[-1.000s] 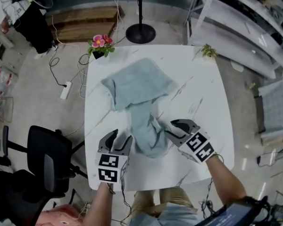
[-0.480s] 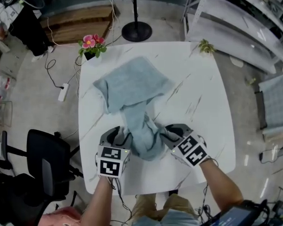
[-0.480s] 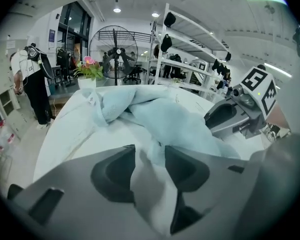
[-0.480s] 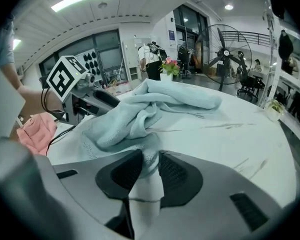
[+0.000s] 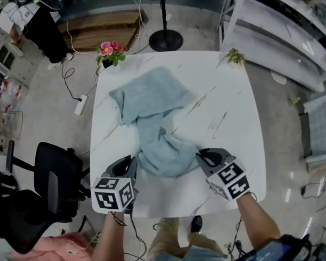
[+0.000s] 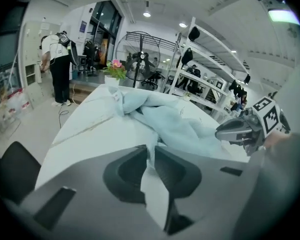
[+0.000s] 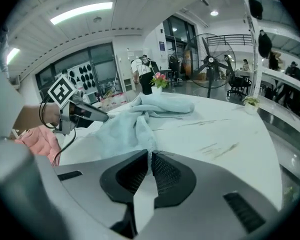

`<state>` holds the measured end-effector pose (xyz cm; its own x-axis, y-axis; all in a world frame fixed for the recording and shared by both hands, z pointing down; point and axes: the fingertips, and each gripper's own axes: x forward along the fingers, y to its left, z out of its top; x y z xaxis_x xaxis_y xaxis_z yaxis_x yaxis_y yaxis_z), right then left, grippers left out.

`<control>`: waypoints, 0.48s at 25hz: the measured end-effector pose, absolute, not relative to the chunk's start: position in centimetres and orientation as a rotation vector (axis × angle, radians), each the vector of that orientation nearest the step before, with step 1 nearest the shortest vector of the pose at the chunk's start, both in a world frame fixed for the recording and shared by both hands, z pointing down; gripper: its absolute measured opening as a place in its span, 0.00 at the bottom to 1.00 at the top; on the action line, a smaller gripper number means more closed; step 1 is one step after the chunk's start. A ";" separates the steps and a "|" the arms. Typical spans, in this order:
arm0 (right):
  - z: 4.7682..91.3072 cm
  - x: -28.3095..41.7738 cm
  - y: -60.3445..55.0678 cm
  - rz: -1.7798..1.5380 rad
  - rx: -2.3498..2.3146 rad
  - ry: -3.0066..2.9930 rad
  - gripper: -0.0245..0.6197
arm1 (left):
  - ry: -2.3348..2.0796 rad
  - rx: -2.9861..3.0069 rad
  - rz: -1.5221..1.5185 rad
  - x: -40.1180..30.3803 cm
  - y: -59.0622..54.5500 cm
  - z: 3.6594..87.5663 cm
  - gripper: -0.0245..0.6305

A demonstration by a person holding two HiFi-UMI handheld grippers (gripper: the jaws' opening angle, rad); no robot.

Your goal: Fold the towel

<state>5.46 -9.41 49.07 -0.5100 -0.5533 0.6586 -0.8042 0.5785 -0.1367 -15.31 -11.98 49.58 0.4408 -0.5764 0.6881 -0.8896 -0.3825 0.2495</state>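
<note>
Left gripper (image 5: 132,162), right gripper (image 5: 200,156) just clamped towel (image 5: 152,98) corners

In the head view, cannot see either pinch point: covered from above by the left claw (image 5: 130,163) and the right claw (image 5: 202,157), both just closed further with cloth of the towel (image 5: 152,99) between the jaws. Cannot tell which corners or edges of the towel, because of the crumpled folds.

Cut off by the bottom edge: the forearms (image 5: 259,222) and the legs (image 5: 171,238). Cut off by the top edge: the fan (image 5: 165,38), above its pole. Cut off at the right: the shelves (image 5: 277,34).

In the left gripper view, too small and far to tell much: the person (image 6: 56,66) beyond the counter (image 6: 85,129). Blurred at the right edge there: a pale shape (image 6: 295,134), impossible to say what.
</note>
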 end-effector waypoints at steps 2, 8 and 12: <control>48.0 6.5 -7.5 0.602 1.098 -2.262 0.10 | -1.252 2.058 0.618 -15.8 -9.9 48.5 0.11; 46.4 8.9 -1.2 0.638 1.162 -2.302 0.10 | -1.323 1.952 0.390 -16.6 -3.0 45.6 0.11; 46.0 9.8 3.3 0.675 1.178 -2.334 0.10 | -1.365 1.884 0.234 -17.1 2.3 44.5 0.11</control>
